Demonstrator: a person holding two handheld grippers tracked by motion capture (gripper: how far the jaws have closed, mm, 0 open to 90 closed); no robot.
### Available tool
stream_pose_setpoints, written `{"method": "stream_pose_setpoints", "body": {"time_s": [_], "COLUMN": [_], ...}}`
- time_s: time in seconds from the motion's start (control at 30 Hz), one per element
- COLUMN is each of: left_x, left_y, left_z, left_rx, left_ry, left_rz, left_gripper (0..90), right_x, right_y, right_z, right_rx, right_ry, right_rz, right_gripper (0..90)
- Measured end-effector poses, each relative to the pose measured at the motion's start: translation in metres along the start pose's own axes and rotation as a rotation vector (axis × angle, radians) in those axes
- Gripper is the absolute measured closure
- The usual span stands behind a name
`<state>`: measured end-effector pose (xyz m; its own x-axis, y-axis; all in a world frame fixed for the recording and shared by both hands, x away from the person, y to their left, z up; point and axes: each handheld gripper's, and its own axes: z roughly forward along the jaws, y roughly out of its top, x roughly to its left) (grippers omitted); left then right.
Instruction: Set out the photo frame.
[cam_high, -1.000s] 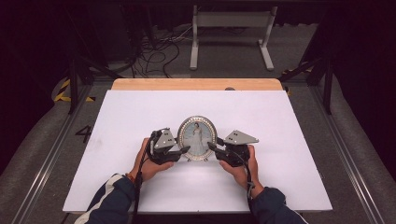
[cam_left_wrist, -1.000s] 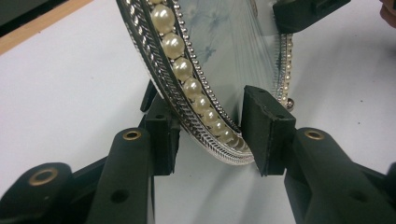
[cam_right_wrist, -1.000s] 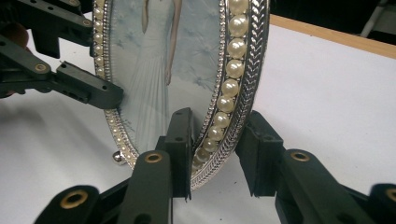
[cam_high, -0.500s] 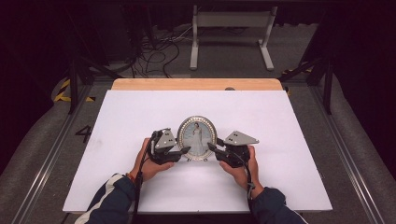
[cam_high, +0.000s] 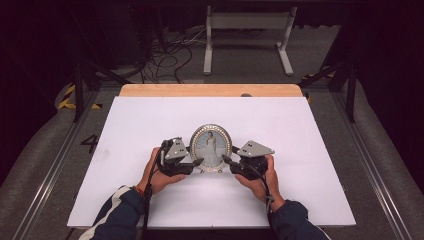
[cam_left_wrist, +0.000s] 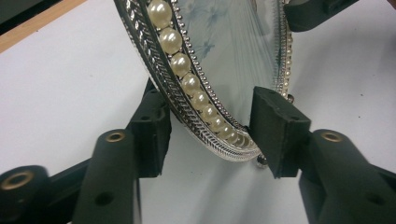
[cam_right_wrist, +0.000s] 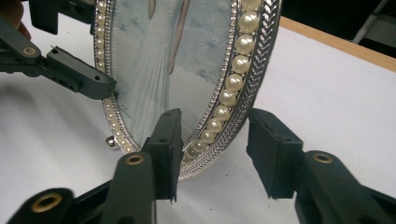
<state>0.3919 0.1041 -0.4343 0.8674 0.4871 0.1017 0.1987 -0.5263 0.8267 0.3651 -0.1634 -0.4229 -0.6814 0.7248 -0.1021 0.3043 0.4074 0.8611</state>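
An oval silver picture frame (cam_high: 211, 146) with a pearl border stands upright on the white tabletop (cam_high: 280, 125), showing a figure in a pale dress. My left gripper (cam_high: 199, 162) straddles its lower left rim. In the left gripper view the rim (cam_left_wrist: 196, 88) runs between the pads of the left gripper (cam_left_wrist: 212, 135) with gaps showing. My right gripper (cam_high: 226, 161) straddles the lower right rim (cam_right_wrist: 233, 84). The jaws of the right gripper (cam_right_wrist: 217, 149) stand apart from it. Both pairs of jaws have just been opening, with the frame still between them.
A wooden strip (cam_high: 210, 90) borders the table's far edge. Beyond it on the floor are a grey metal stand (cam_high: 247, 40) and tangled cables (cam_high: 165, 55). Metal rails (cam_high: 372, 165) run along both sides of the table. White surface lies free all around the frame.
Both hands and the frame keep their places. The jaws of both grippers look slightly wider around the frame's lower rim than before.
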Motion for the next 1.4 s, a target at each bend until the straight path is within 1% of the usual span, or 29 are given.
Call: {"method": "stream_pose_setpoints", "body": {"time_s": [0.07, 0.17, 0.23, 0.27, 0.3, 0.37, 0.4, 0.43, 0.5, 0.6, 0.73, 0.8, 0.83, 0.93, 1.0, 1.03, 1.1, 1.2, 1.23, 1.27, 1.4], "left_x": [-0.002, -0.004, -0.004, -0.004, -0.004, -0.003, -0.003, -0.002, -0.001, -0.001, -0.001, 0.0, -0.001, -0.001, -0.001, -0.001, -0.001, -0.001, -0.001, -0.001, -0.002], "left_y": [0.001, 0.002, 0.003, 0.002, 0.002, 0.002, 0.001, 0.001, 0.0, -0.001, 0.0, 0.0, 0.0, 0.0, 0.0, 0.0, 0.0, 0.0, 0.001, 0.001, 0.0], "left_z": [0.0, 0.0, 0.0, 0.0, 0.0, 0.0, 0.0, 0.001, 0.002, 0.003, 0.002, 0.001, 0.0, -0.001, -0.001, -0.002, -0.003, -0.004, -0.005, -0.007, -0.009], "left_rx": [0.001, 0.007, 0.011, 0.011, 0.015, 0.006, 0.008, 0.013, 0.016, 0.019, 0.022, 0.026, 0.028, 0.035, 0.035, 0.034, 0.04, 0.044, 0.045, 0.04, 0.041], "left_ry": [-0.007, 0.006, 0.009, 0.015, 0.018, -0.01, -0.013, -0.005, -0.02, -0.037, -0.023, -0.015, 0.0, 0.02, 0.024, 0.03, 0.037, 0.039, 0.042, 0.045, 0.049], "left_rz": [0.006, 0.02, 0.016, 0.007, 0.005, -0.011, -0.016, -0.018, -0.031, -0.015, -0.003, 0.005, 0.012, 0.03, 0.033, 0.036, 0.042, 0.045, 0.05, 0.05, 0.054], "left_gripper": [39.4, 33.5, 28.3, 25.6, 21.3, 16.1, 13.9, 11.8, 7.9, 3.8, 3.0, 3.0, 3.2, 4.5, 4.8, 5.0, 5.3, 5.2, 5.2, 5.3, 5.4], "right_x": [0.0, -0.001, 0.0, 0.0, 0.0, 0.0, 0.0, 0.0, 0.0, -0.001, -0.002, -0.002, -0.001, 0.0, 0.001, 0.0, 0.0, -0.001, -0.001, -0.001, 0.0], "right_y": [0.001, 0.002, 0.002, 0.003, 0.003, 0.003, 0.003, 0.003, 0.003, 0.002, 0.002, 0.001, 0.002, 0.002, 0.002, 0.003, 0.003, 0.003, 0.004, 0.006, 0.006], "right_z": [0.0, -0.001, -0.001, -0.001, -0.001, -0.001, -0.001, -0.001, 0.001, 0.003, 0.003, 0.003, 0.003, 0.003, 0.002, 0.001, 0.001, 0.0, -0.001, -0.003, -0.006], "right_rx": [0.01, 0.015, 0.023, 0.027, 0.032, 0.04, 0.04, 0.041, 0.049, 0.048, 0.049, 0.059, 0.062, 0.068, 0.068, 0.069, 0.077, 0.08, 0.083, 0.083, 0.082], "right_ry": [0.007, 0.018, 0.015, 0.015, 0.013, 0.01, 0.014, 0.025, 0.032, 0.041, 0.042, 0.058, 0.051, 0.018, 0.01, -0.004, -0.017, -0.012, -0.015, -0.02, -0.023], "right_rz": [-0.008, -0.009, -0.02, -0.024, -0.032, -0.039, -0.035, -0.025, -0.023, -0.014, -0.007, -0.019, -0.027, -0.053, -0.06, -0.071, -0.082, -0.086, -0.093, -0.115, -0.131], "right_gripper": [49.6, 43.6, 38.4, 36.6, 34.3, 27.9, 25.8, 23.3, 18.6, 13.8, 12.2, 10.1, 11.6, 13.8, 14.3, 16.0, 16.4, 16.6, 17.0, 17.5, 18.0]}}
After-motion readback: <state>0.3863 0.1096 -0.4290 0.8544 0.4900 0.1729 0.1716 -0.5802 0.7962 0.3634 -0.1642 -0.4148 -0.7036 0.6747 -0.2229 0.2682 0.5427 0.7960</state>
